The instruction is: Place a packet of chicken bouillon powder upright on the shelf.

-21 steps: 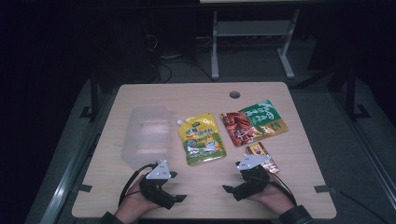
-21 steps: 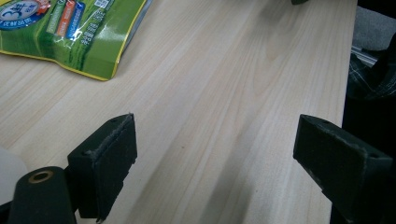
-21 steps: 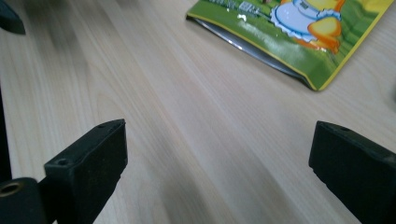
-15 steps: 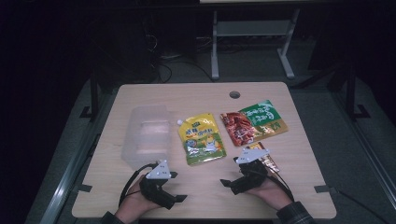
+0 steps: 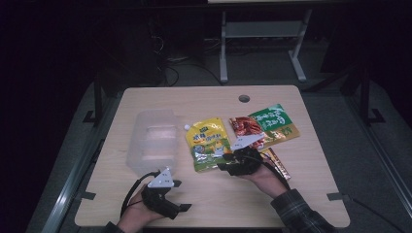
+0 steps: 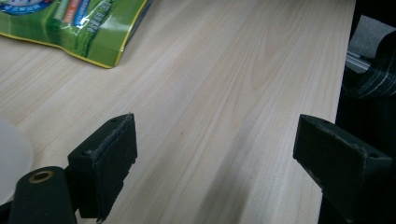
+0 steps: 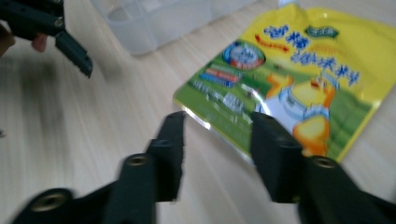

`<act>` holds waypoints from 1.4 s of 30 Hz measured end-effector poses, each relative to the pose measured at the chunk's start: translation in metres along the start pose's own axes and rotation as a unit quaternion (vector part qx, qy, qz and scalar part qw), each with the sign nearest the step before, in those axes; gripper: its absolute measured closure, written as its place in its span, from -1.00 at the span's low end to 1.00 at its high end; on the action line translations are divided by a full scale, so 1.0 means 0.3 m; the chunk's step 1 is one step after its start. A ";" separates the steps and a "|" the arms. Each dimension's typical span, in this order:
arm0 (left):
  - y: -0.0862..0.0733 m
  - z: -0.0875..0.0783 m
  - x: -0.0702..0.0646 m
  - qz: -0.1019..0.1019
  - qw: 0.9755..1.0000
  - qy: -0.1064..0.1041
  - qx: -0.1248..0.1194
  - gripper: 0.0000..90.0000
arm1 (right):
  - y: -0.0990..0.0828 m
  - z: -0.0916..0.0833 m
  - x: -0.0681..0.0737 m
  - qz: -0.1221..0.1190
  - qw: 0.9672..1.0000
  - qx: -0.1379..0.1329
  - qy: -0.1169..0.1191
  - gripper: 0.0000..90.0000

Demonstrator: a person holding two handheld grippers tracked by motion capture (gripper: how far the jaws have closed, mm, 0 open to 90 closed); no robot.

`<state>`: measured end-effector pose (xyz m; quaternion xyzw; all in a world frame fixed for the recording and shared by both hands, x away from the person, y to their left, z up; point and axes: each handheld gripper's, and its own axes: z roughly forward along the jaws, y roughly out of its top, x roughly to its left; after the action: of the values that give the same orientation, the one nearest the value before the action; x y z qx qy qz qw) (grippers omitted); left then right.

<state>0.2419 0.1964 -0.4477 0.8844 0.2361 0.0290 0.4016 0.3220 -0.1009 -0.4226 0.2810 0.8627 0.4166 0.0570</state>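
A yellow and green snack pouch (image 5: 208, 143) lies flat in the middle of the table. My right gripper (image 5: 224, 163) is at the pouch's near right corner. In the right gripper view its jaws (image 7: 218, 126) stand open, and the pouch (image 7: 299, 70) has its shiny lower edge in the gap, untouched by the pads. My left gripper (image 5: 182, 195) rests near the front edge, below a clear plastic container (image 5: 153, 141). Its jaws (image 6: 219, 154) are spread wide over bare wood, with a corner of the pouch (image 6: 70, 23) farther off.
A red and green pouch (image 5: 265, 126) lies right of the yellow one. A small brown packet (image 5: 278, 164) sits beside the right hand. The wooden table (image 5: 194, 99) has a cable hole (image 5: 244, 98) at the back. The container (image 7: 163, 18) and the left gripper (image 7: 70, 44) appear in the right gripper view.
The right hand has moved left and away from the front edge, from beside the brown packet to the yellow pouch's corner. The left hand has stayed put.
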 end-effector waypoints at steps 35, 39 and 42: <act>-0.011 -0.009 0.001 -0.014 1.000 0.002 0.000 -0.69 | 0.129 0.260 -0.137 -0.028 0.998 0.057 -0.019 1.00; -0.011 -0.009 0.001 -0.013 1.000 0.002 0.001 -0.69 | 0.118 0.248 -0.128 -0.035 0.997 0.061 -0.018 1.00; -0.011 -0.009 0.001 -0.013 1.000 0.000 0.002 -0.69 | 0.115 0.242 -0.123 -0.038 0.997 0.065 -0.015 1.00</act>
<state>0.2403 0.2002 -0.4483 0.8819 0.2475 0.0233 0.4006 0.3919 -0.0536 -0.4487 0.2568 0.8971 0.3532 0.0673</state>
